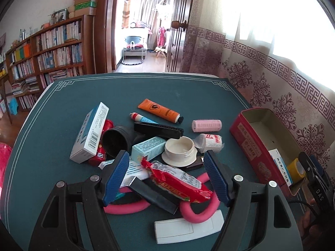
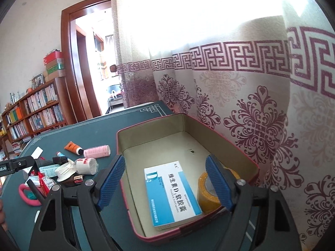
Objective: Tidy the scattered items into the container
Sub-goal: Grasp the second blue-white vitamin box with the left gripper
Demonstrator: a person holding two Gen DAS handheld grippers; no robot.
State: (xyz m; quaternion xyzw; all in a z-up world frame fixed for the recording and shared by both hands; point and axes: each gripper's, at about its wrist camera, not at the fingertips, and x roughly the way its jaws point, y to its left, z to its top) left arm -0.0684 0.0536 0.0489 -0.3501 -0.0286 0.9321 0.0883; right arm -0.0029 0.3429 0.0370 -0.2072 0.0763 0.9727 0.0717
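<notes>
Left gripper point(image 1: 166, 177) released, jaws wide over red crinkled snack packet point(image 1: 178, 181). Right gripper point(image 2: 165, 185) released above red rectangular tin point(image 2: 125, 188); yellow tape roll point(image 2: 206, 196) at 3 o'clock of blue-white cardboard box point(image 2: 172, 192).

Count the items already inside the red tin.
2. A blue-and-white medicine box lies flat on the floor of the red tin, near its front wall. A yellow tape roll sits beside it in the front corner, partly behind the right gripper. Nothing else shows inside.
</notes>
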